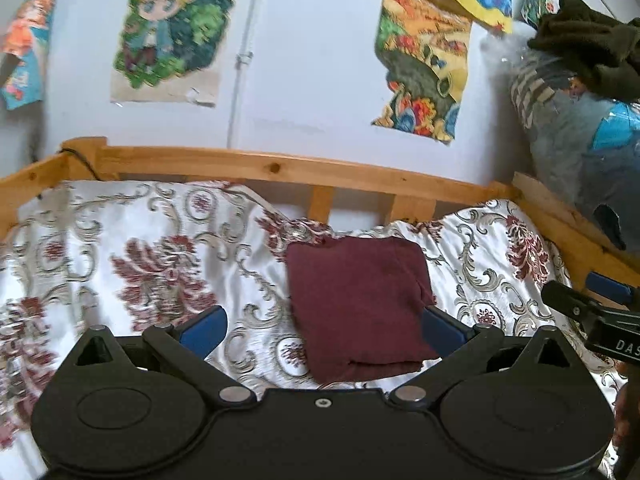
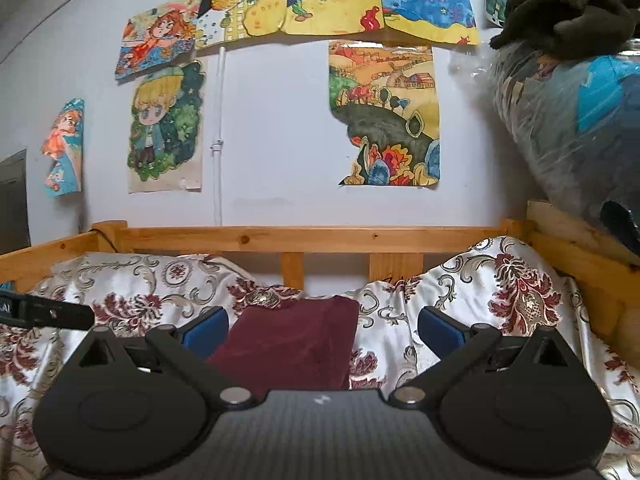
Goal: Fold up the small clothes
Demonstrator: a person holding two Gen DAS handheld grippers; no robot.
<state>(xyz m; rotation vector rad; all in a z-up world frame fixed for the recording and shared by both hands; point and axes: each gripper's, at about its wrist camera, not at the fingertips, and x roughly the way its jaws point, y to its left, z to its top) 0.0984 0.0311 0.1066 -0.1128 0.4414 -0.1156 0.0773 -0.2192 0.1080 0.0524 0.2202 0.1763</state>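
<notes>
A dark red garment (image 1: 356, 308) lies folded into a neat rectangle on the patterned bedspread (image 1: 132, 248). My left gripper (image 1: 324, 330) hovers above its near edge, open wide, with nothing between its blue pads (image 1: 206, 330). In the right wrist view the same dark red garment (image 2: 292, 340) lies flat ahead, and my right gripper (image 2: 322, 330) is also open wide above it, holding nothing. The right gripper's finger (image 1: 580, 308) shows at the right edge of the left wrist view. The left gripper's finger (image 2: 52, 314) shows at the left edge of the right wrist view.
A wooden bed rail (image 1: 280, 170) runs behind the bedspread against a white wall with drawings (image 2: 384, 116). At the right, a bulky clear plastic bag (image 2: 572, 120) of bedding sits with a dark green garment (image 2: 568, 12) on top.
</notes>
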